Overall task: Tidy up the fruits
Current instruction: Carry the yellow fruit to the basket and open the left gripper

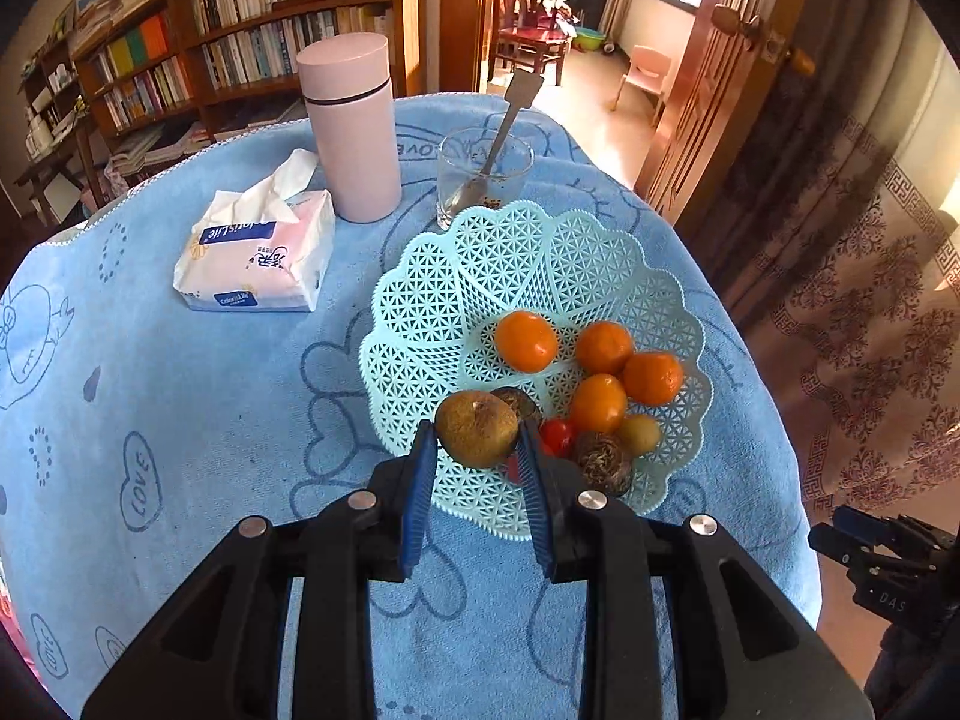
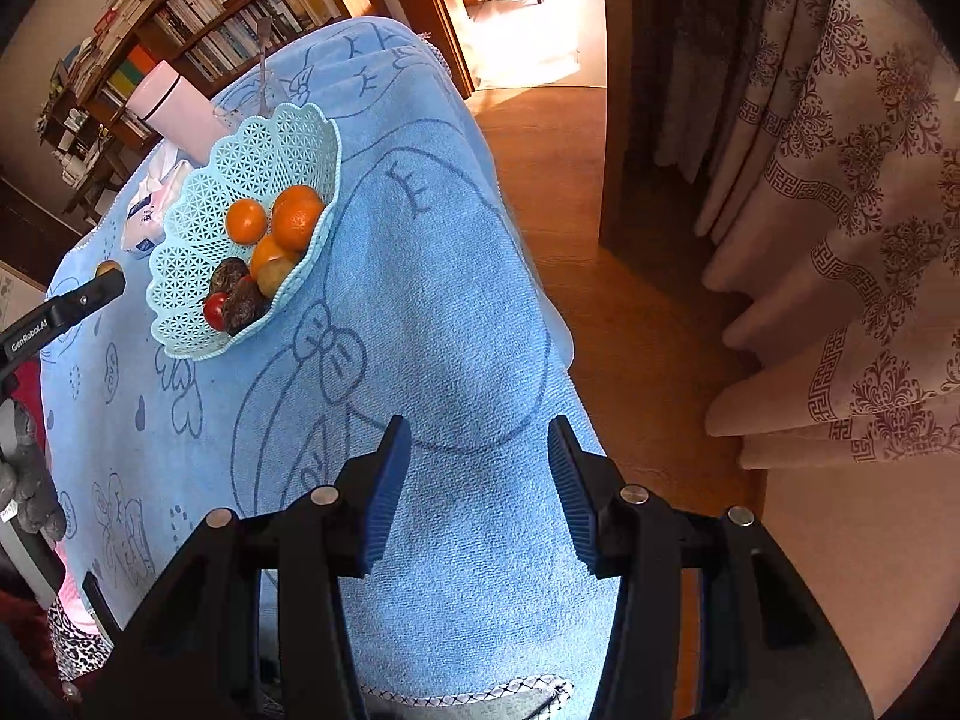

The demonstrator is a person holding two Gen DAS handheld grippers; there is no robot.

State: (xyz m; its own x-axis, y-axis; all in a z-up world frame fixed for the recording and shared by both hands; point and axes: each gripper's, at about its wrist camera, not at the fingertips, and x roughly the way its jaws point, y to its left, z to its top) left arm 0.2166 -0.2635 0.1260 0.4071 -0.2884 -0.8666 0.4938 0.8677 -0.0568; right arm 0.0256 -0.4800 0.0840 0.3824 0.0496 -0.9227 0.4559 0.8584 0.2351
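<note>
One round brown rough-skinned fruit (image 1: 477,429) clamped in left gripper (image 1: 477,450).

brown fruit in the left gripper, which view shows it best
The left wrist view: the brown fruit sits large and sharp between the left gripper pads, at the basket rim. The right wrist view shows only a sliver of it, far off.

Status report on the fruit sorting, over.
Left gripper shut on brown round fruit, by mint lattice basket. Right gripper open, empty, over blue towel. Nothing blocking.
</note>
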